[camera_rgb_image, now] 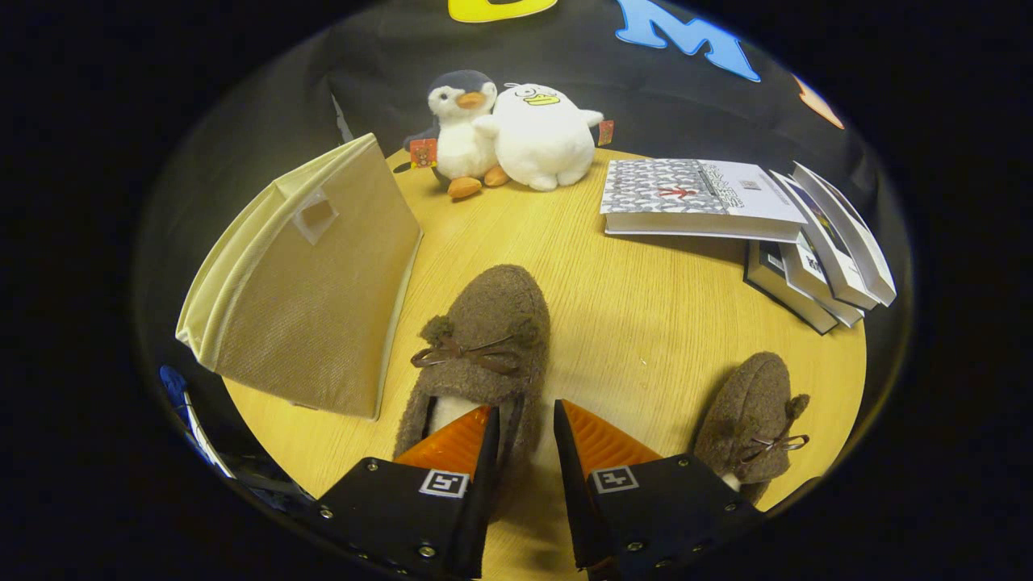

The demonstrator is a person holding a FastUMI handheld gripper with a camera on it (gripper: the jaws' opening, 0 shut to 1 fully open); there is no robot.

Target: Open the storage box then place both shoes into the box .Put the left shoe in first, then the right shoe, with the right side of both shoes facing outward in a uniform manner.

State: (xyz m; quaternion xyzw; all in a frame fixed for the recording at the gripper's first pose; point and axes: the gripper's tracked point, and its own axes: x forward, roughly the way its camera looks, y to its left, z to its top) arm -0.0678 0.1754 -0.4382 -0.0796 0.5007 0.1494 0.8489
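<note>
Two fuzzy brown shoes lie on the wooden table (646, 323): the near shoe (484, 347) under the gripper (524, 420), its ribbed orange fingers parted astride its rim; the other shoe (750, 420) rightward. Left stands the beige fabric storage box (323, 282).

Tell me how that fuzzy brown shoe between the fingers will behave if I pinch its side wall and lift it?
The brown shoe looks fleecy and soft, so its wall will probably squash and the toe may sag. It seems light for its size. The pile likely grips, so slipping looks unlikely. The gripper is open, one finger over the shoe's opening, the other beside its wall.
</note>
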